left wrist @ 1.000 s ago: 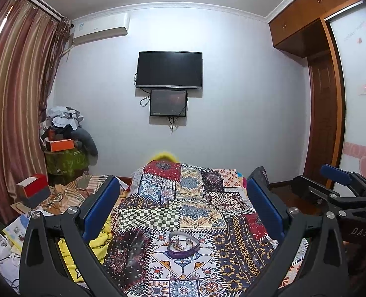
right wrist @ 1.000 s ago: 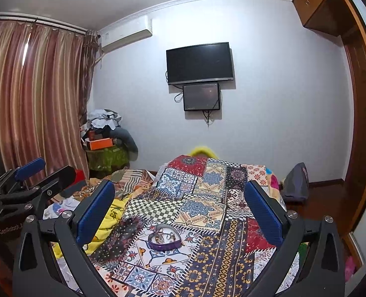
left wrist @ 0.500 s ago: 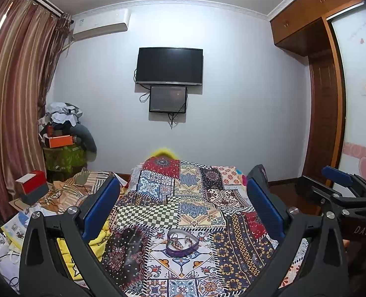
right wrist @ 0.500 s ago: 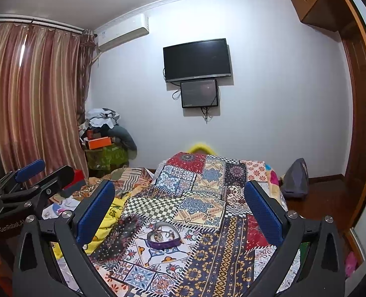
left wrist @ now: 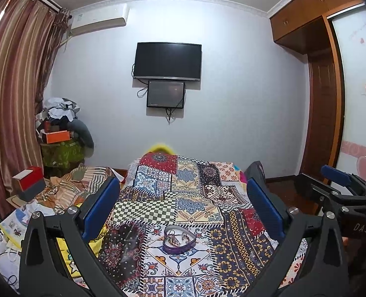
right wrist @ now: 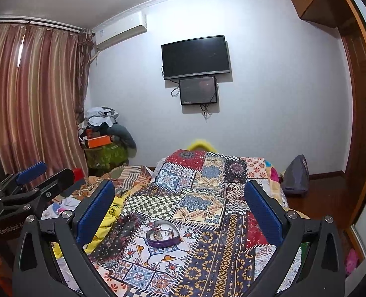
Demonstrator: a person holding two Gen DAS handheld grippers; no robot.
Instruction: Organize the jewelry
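The bed (left wrist: 183, 210), covered in a patchwork quilt (right wrist: 207, 198), stretches ahead of both tools. Against a second ago, the far wall with the television (left wrist: 167, 61) sits lower in both views and the quilt fills less of the frame, so both tools have tipped upward a little. The left tool (left wrist: 183, 210) hovers above the quilt with its blue pads spread wide and nothing between them. The right tool (right wrist: 180, 212) likewise hangs open and empty. Each shows at the edge of the other's view. The purple heart-shaped tray (left wrist: 180, 239), holding a small tangle of jewelry (left wrist: 175, 238), lies on the quilt below and between each tool's fingers, touched by neither.
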